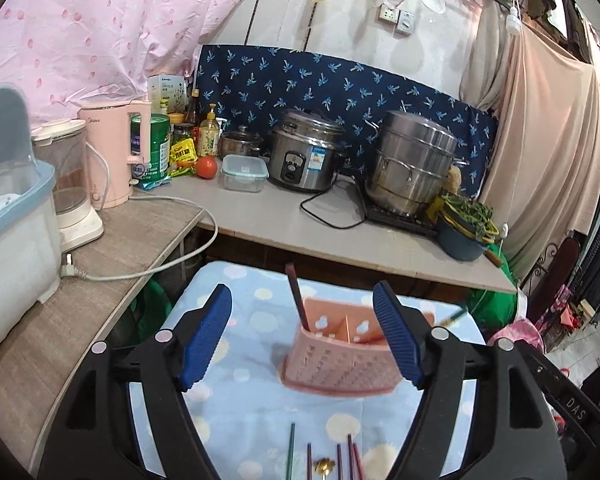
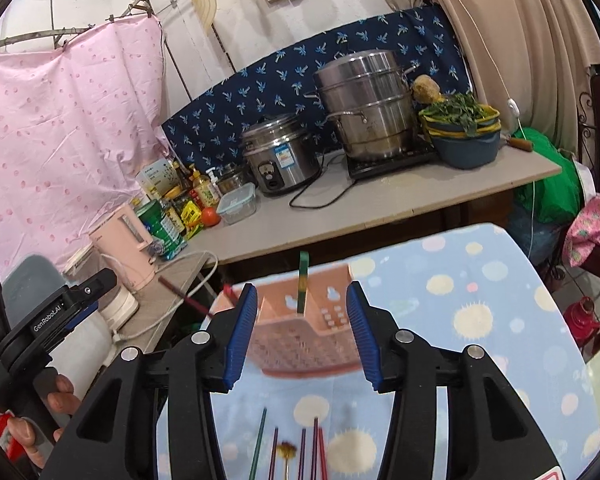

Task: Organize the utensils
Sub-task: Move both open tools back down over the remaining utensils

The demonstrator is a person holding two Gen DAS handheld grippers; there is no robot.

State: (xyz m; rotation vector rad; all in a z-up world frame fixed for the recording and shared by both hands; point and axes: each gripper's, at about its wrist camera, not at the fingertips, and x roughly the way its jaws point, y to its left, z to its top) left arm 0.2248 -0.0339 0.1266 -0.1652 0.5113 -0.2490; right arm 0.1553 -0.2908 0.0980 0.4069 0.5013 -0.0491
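Left view: my left gripper (image 1: 302,334), jaws released and empty, faces the pink holder (image 1: 342,354) dead ahead, loose chopsticks (image 1: 342,458) lying lengthwise below; right view: my right gripper (image 2: 302,330), also released, same holder (image 2: 304,326) ahead, equally near.

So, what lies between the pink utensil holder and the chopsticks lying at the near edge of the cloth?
Only bare cloth. Both wrist views show nothing on the stretch between the pink utensil holder and the loose chopsticks.
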